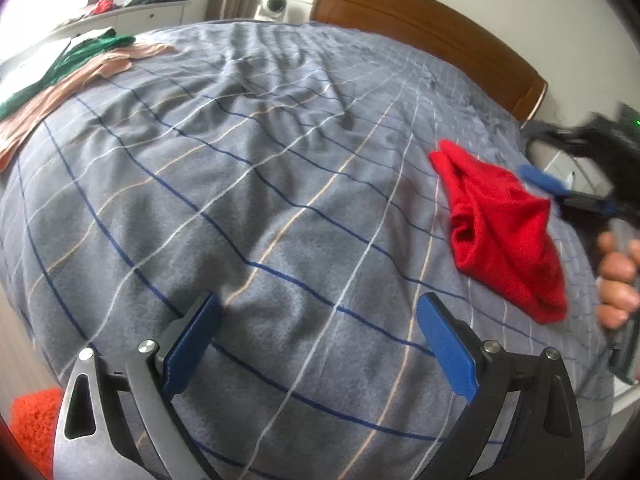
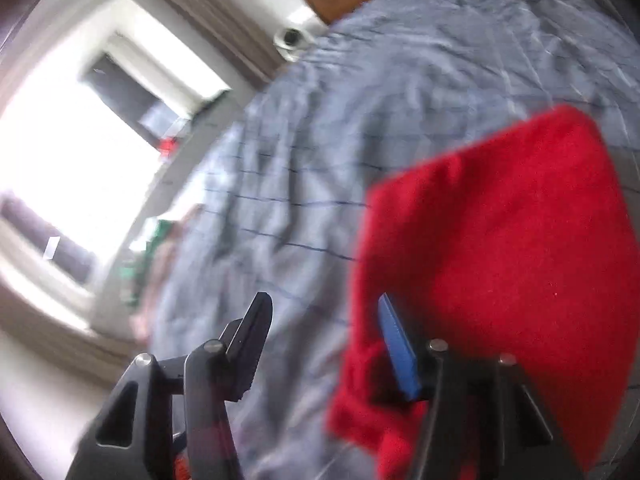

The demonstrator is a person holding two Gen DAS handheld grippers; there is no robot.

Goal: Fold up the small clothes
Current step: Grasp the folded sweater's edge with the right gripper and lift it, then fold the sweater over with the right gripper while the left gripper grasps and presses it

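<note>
A small red garment (image 1: 502, 226) lies crumpled on the grey checked bed cover (image 1: 248, 184), at the right in the left wrist view. My left gripper (image 1: 320, 344) is open and empty above the cover, left of the garment. My right gripper (image 1: 560, 190) shows blurred at the garment's far right edge. In the right wrist view the right gripper (image 2: 324, 320) is open, with the red garment (image 2: 500, 264) beside and under its right blue finger (image 2: 400, 350). That view is blurred.
Green and pink clothes (image 1: 68, 76) lie at the bed's far left. A brown headboard (image 1: 420, 20) stands behind. A white camera (image 1: 274, 4) sits at the back. An orange fuzzy thing (image 1: 34, 420) is low at the left. A bright window (image 2: 72, 160) is left.
</note>
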